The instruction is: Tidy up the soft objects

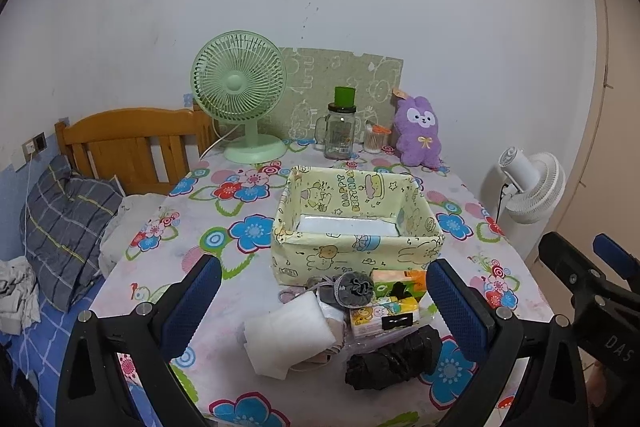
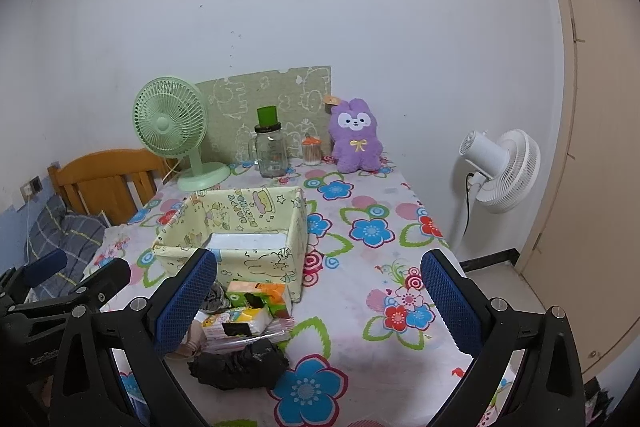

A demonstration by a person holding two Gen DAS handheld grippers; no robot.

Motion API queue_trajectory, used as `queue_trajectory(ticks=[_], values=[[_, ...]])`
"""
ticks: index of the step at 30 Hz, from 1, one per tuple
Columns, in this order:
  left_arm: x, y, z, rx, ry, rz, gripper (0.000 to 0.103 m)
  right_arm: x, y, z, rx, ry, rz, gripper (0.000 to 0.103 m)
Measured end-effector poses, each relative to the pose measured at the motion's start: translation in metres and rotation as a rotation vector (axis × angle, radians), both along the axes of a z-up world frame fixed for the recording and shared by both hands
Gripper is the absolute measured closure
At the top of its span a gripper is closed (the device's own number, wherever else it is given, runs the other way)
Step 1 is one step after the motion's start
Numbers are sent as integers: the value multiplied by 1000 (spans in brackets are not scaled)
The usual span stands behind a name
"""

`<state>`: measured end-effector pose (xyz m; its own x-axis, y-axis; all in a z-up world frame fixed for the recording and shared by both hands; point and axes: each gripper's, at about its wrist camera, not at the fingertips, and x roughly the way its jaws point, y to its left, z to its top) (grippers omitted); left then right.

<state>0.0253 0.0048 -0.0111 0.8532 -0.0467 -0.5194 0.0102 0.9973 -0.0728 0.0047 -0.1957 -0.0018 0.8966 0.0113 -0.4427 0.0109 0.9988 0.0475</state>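
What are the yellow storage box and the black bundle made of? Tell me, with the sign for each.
Yellow storage box: probably fabric or coated cloth, matte; its printed walls sag and crease.
Black bundle: likely thin plastic film, such as rolled bags; it looks crinkled and faintly glossy. Cloth can't be ruled out.

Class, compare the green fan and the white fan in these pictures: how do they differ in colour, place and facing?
The green fan stands on the flowered table, left of the glass jar; the white fan stands on the floor beside the table's right edge. The green fan shows its front grille to the camera; the white fan shows its motor housing, facing away to the right. Both have round grilles.
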Motion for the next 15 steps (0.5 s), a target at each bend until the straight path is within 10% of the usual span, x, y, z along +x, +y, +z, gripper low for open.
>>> queue_trajectory(ticks=[15], values=[[-4,-5,3,-2,-17,-7,0,1,-1,-1,1,4,3,0]])
